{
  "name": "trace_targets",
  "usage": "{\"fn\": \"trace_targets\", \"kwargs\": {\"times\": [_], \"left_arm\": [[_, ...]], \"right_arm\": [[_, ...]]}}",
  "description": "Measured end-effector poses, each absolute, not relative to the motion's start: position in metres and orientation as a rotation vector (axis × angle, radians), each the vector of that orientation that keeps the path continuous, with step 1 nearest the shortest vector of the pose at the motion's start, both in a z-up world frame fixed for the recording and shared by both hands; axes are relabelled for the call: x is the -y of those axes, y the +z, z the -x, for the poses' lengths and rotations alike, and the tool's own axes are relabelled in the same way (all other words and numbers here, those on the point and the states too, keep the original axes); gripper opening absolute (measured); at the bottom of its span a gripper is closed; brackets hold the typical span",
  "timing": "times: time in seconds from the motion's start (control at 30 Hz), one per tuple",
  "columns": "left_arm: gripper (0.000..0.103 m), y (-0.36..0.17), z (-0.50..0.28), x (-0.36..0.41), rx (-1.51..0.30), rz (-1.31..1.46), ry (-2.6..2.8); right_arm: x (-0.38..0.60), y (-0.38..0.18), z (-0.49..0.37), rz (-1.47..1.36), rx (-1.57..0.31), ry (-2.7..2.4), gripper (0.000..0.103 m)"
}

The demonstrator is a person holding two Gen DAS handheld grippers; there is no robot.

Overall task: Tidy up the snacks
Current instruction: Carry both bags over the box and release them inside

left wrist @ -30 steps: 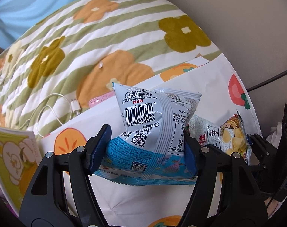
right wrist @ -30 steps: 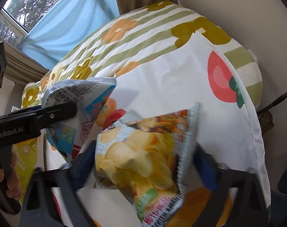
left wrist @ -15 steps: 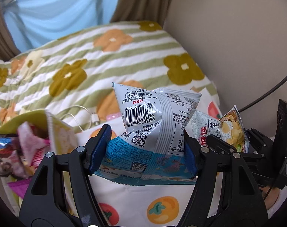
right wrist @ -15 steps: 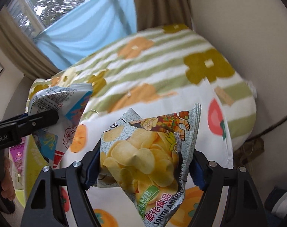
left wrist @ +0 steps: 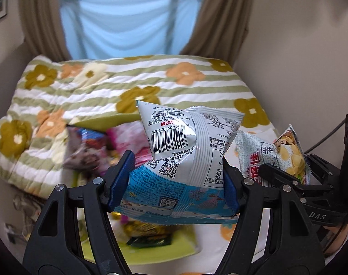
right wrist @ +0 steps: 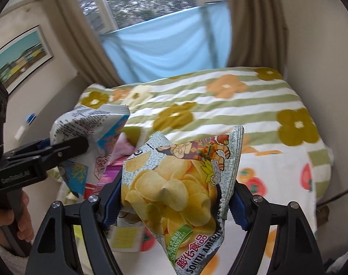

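My left gripper (left wrist: 178,181) is shut on a silver and blue snack bag (left wrist: 185,151) with a barcode, held up above the bed. My right gripper (right wrist: 174,197) is shut on a potato chip bag (right wrist: 180,183) printed with yellow chips. In the left wrist view the chip bag (left wrist: 286,153) and the right gripper (left wrist: 288,178) show at the right. In the right wrist view the left gripper (right wrist: 66,149) and its silver bag (right wrist: 91,126) show at the left, with a hand (right wrist: 20,220) on the handle. Below lies a green-yellow bag (left wrist: 137,245) with several blurred snack packets (left wrist: 100,144).
A striped flowered quilt (left wrist: 105,91) covers the bed; a white fruit-print sheet (right wrist: 277,178) lies on its near part. Brown curtains (left wrist: 219,18) and a blue cloth (left wrist: 128,23) hang at the window. A beige wall (left wrist: 300,45) rises at the right, with a black cable (left wrist: 329,135).
Both grippers have risen with their bags still held. The views have tilted up, so the window and curtains now show. The snack-filled green bag has come into view below.
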State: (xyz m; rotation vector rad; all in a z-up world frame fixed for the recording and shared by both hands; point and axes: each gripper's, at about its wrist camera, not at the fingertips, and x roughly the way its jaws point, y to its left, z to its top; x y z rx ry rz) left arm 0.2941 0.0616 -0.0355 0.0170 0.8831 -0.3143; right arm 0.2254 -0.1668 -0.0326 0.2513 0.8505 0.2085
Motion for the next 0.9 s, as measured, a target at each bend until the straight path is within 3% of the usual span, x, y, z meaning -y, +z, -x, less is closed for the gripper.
{"fn": "trace_targets", "kwargs": {"times": [0.33,0.6,0.67,0.73,0.77,0.9], "left_arm": [[0.067,-0.071,-0.273,-0.180,-0.934,0.032,-0.181],[0.067,-0.116,-0.282,-0.203,-0.996,0.005,-0.193],[0.073,-0.123,-0.283,-0.202,-0.997,-0.014,-0.187],[0.097,-0.130,-0.287,-0.200,-1.003,-0.036,-0.185],[0.102,-0.132,-0.287,-0.198,-1.003,-0.048,-0.167],[0.102,-0.132,-0.280,-0.207,-0.997,-0.013,-0.152]], "right_arm": [[0.073,-0.037,-0.220,-0.215,-0.872,0.287,0.075],[0.028,-0.051,-0.216,-0.196,-0.903,0.269,0.075],[0.023,-0.055,-0.217,-0.188,-0.918,0.263,0.075],[0.019,-0.057,-0.215,-0.182,-0.927,0.260,0.075],[0.018,-0.059,-0.215,-0.179,-0.931,0.258,0.075],[0.013,-0.066,-0.215,-0.168,-0.945,0.260,0.074]]}}
